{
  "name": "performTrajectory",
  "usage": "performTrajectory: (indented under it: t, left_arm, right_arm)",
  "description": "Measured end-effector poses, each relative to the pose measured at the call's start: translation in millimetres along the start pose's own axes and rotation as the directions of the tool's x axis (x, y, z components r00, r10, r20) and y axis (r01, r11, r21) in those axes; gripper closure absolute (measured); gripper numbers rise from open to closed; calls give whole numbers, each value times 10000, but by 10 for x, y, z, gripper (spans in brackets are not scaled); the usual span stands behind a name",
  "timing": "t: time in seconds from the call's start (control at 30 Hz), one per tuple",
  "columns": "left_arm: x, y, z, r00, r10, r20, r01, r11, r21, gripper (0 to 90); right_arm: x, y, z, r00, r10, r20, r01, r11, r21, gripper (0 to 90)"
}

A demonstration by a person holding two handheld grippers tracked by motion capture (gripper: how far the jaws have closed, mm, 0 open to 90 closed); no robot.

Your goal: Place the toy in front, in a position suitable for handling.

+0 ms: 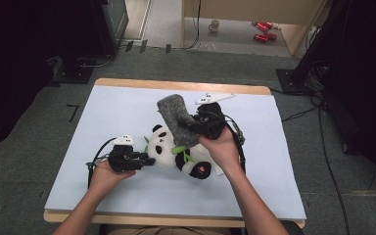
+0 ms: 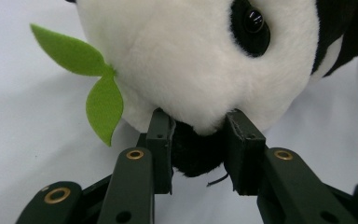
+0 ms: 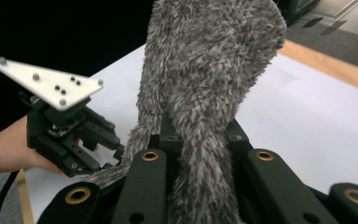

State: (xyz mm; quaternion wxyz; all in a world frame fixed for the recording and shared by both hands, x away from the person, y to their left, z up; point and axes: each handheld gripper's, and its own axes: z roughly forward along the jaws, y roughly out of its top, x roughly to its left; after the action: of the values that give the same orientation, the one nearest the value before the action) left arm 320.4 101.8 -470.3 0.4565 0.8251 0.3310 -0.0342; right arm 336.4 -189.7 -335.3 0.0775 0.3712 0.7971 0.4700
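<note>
A plush panda (image 1: 176,152) lies on the white table cover (image 1: 117,117), with green felt leaves (image 2: 100,88) by its head. My left gripper (image 1: 149,160) grips the panda's head from the left. Its jaws (image 2: 198,140) press on a black part of the head, under the white fur. My right gripper (image 1: 190,125) hangs above the panda, shut on a grey fuzzy cloth (image 1: 174,115). The cloth (image 3: 205,70) stands up between the jaws and drapes over them. In the right gripper view the left gripper (image 3: 70,135) also appears, at the left with its white plate on top.
The table's wooden edge (image 1: 176,84) runs along the far side, with grey carpet beyond. A mug (image 1: 214,25) and red cans (image 1: 263,30) lie on the floor far back. Cables (image 1: 323,132) trail on the carpet to the right. Black stands flank the table.
</note>
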Motion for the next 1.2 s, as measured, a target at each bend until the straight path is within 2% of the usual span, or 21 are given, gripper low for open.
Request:
performTrajectory:
  t: [0.07, 0.17, 0.23, 0.3, 0.47, 0.53, 0.6, 0.63, 0.7, 0.8, 0.87, 0.97, 1.0, 1.03, 1.07, 1.1, 1.2]
  left_arm:
    - [1, 8, 8, 9999, -111, 65, 111, 9999, -5, 664]
    - [-26, 35, 19, 9999, 140, -86, -140, 9999, -46, 664]
    - [-29, 44, 40, 9999, 117, 67, -117, 9999, -66, 662]
    - [-30, 41, 59, 9999, 117, 41, -117, 9999, -42, 659]
    - [40, 32, 57, 9992, -206, 330, 211, 9996, -160, 635]
    - [57, 29, 56, 9992, -131, 375, 138, 9998, -169, 634]
    - [47, 22, 68, 9998, 131, 161, -128, 9998, -171, 635]
    - [45, 19, 73, 9999, 135, 76, -134, 9998, -142, 636]
    - [56, 14, 81, 9998, -151, 105, 153, 9996, -229, 647]
    - [41, 12, 94, 10000, 10, -48, -11, 9996, -298, 659]
    - [20, 10, 107, 9997, 98, -222, -105, 9995, -293, 665]
    - [27, 0, 108, 9998, -69, -174, 64, 9995, -318, 666]
    - [28, -2, 108, 9998, -59, -172, 54, 9996, -291, 666]
    - [27, -4, 108, 9998, -8, -191, 3, 9997, -243, 666]
    - [25, -6, 111, 9998, 18, -213, -22, 9998, -203, 666]
    - [24, -6, 110, 9997, 52, -222, -55, 9999, -156, 666]
    - [22, -10, 109, 9997, 98, -240, -101, 9998, -143, 666]
  right_arm:
    - [17, -22, 56, 9998, 70, -186, -69, 9999, 87, 768]
    - [48, -53, 119, 9993, 65, -356, -58, 9998, 209, 768]
    - [77, -60, 172, 9991, 50, -424, -38, 9996, 285, 768]
    - [97, -52, 241, 9983, 40, -576, -22, 9995, 305, 768]
    - [158, -52, 482, 9945, -79, -1041, 180, 9952, 966, 768]
    - [169, -80, 582, 9950, -221, -969, 348, 9907, 1316, 768]
    - [135, -121, 687, 9960, -315, -839, 450, 9854, 1643, 765]
    - [114, -141, 725, 9961, -409, -782, 541, 9830, 1753, 762]
    - [39, -177, 749, 9962, -471, -733, 589, 9838, 1694, 758]
    - [-6, -184, 735, 9972, -524, -528, 605, 9842, 1666, 762]
    - [-50, -192, 726, 9984, -374, -421, 438, 9853, 1654, 763]
    - [-112, -201, 710, 9995, -36, -322, 87, 9871, 1601, 763]
    - [-132, -202, 702, 9998, -38, -187, 66, 9882, 1532, 763]
    - [-173, -204, 676, 9994, -95, 333, 43, 9883, 1526, 766]
    - [-173, -204, 676, 9994, -95, 333, 43, 9883, 1526, 766]
    - [-206, -210, 668, 9985, -106, 542, 22, 9881, 1536, 767]
    - [-338, -250, 640, 9968, 317, 736, -430, 9867, 1570, 770]
